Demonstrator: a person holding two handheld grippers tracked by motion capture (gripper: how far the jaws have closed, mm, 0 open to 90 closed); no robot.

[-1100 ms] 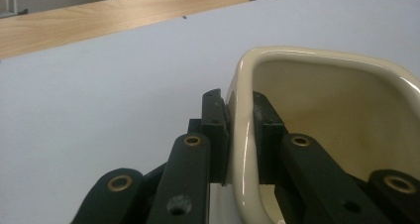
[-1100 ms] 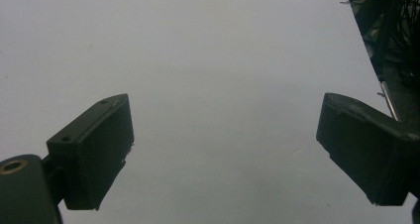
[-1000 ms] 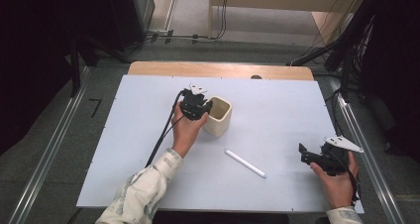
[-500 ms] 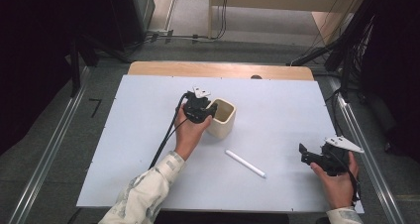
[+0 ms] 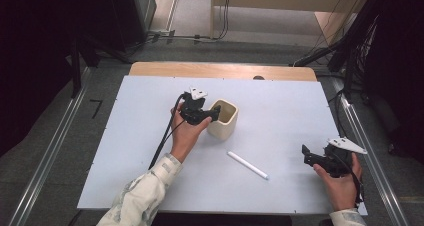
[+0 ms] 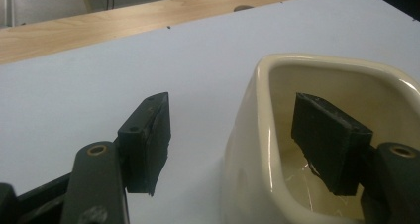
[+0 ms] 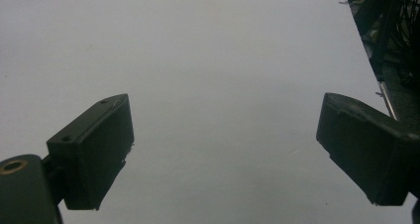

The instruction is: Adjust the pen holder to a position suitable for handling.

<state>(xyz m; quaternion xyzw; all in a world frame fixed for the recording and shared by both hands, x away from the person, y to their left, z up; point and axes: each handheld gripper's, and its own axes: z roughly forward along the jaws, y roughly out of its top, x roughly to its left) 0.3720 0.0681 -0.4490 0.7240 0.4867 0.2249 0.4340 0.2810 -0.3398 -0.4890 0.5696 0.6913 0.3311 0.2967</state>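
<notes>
Left gripper: your left gripper (image 5: 214, 115) sits at the rim of the cream, square-mouthed ceramic cup (image 5: 223, 120); its jaws have just been opening and now stand apart, straddling the cup's near wall without pressing it.
Left gripper view: up close you see one pad (image 6: 328, 140) inside the cup (image 6: 257, 149) and the other outside, a gap on each side of the wall.
Cup: upright, mid-table on the white tabletop (image 5: 280, 111).
Right gripper: your right gripper (image 5: 306, 156) rests near the table's right edge, jaws spread wide, nothing between them.
High view: a white stick-shaped marker (image 5: 248, 165) lies flat between cup and right gripper, touching neither.
</notes>
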